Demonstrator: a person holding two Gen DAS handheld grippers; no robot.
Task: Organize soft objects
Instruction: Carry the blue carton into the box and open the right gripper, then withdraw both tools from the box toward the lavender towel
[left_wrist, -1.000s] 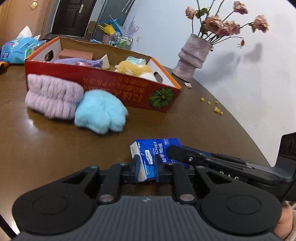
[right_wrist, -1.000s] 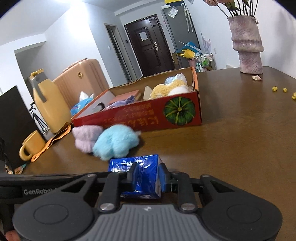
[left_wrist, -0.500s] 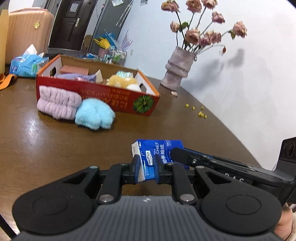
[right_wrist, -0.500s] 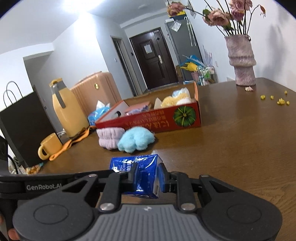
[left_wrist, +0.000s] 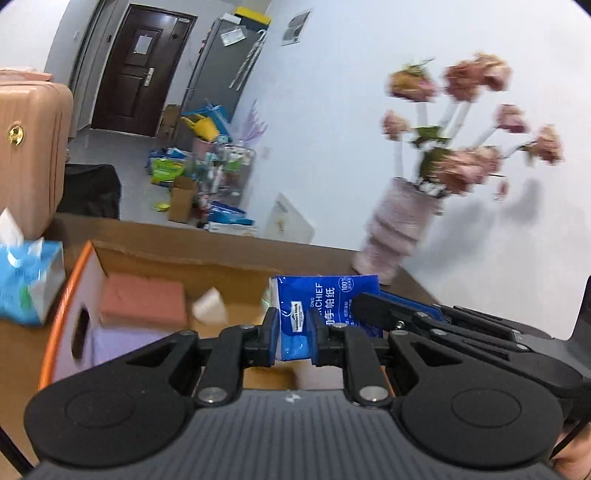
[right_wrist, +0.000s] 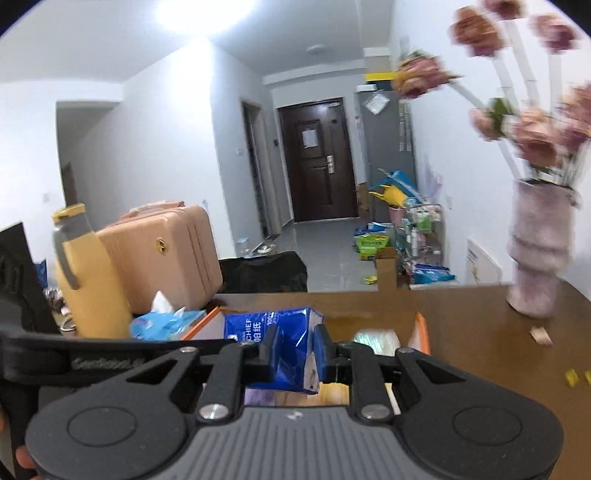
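Note:
Both grippers are shut on one blue tissue pack (left_wrist: 325, 306), each at one end, and hold it in the air over the open cardboard box (left_wrist: 166, 266). My left gripper (left_wrist: 293, 334) pinches its left end. My right gripper (right_wrist: 295, 354) pinches the other end of the pack (right_wrist: 273, 332). The right gripper's arm shows in the left wrist view (left_wrist: 461, 332). In the box lie a pink block (left_wrist: 144, 302), a lilac cloth (left_wrist: 118, 341) and a white piece (left_wrist: 210, 310). The box's orange rim (right_wrist: 423, 332) shows below the right gripper.
A pink vase with dried roses (left_wrist: 399, 229) stands on the brown table (right_wrist: 480, 332) to the right. A blue tissue bag (left_wrist: 26, 280) lies left of the box. A yellow flask (right_wrist: 88, 277) and a pink suitcase (right_wrist: 166, 251) stand at the left.
Both grippers have lifted the tissue pack off the table and carried it forward to above the box. The lilac and blue fluffy items have dropped out of view.

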